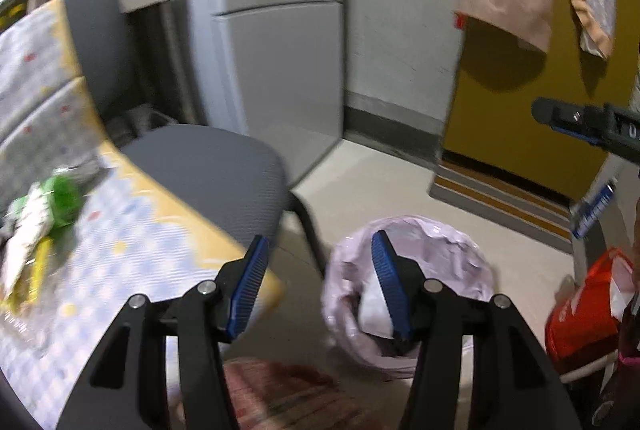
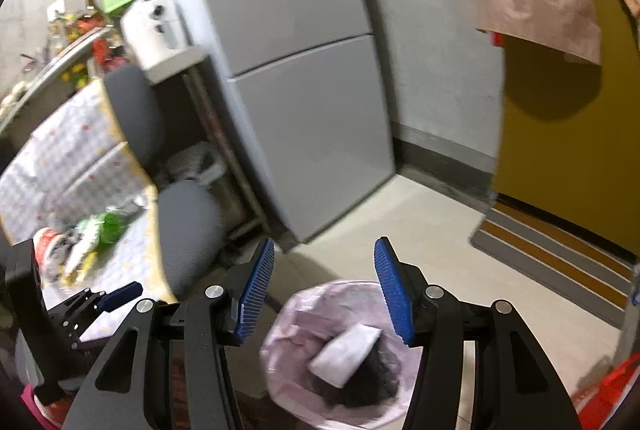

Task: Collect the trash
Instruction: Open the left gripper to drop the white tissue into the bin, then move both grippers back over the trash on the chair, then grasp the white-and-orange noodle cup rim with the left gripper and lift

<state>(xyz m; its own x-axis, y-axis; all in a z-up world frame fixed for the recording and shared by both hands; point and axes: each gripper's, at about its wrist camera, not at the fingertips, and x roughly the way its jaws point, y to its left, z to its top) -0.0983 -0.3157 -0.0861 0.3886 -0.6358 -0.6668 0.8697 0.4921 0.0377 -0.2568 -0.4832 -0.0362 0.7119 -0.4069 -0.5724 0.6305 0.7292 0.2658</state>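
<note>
A bin lined with a pale pink bag point(image 1: 436, 258) stands on the floor beside the table. A white folded paper point(image 2: 346, 350) lies inside it on dark rubbish. My left gripper point(image 1: 320, 242) is open and empty, between the table corner and the bin. My right gripper point(image 2: 325, 246) is open and empty above the bin's far rim. More trash lies on the patterned tablecloth point(image 1: 132, 250): a green bottle point(image 1: 64, 200), pale wrappers point(image 1: 28, 238) and a red and white cup point(image 2: 46, 242).
A grey chair point(image 1: 208, 170) is pushed up to the table, with a tall grey cabinet point(image 1: 280, 30) behind it. To the right are a yellow door point(image 1: 520, 110), a striped mat point(image 1: 500, 198) and a red bag point(image 1: 584, 310) on the floor.
</note>
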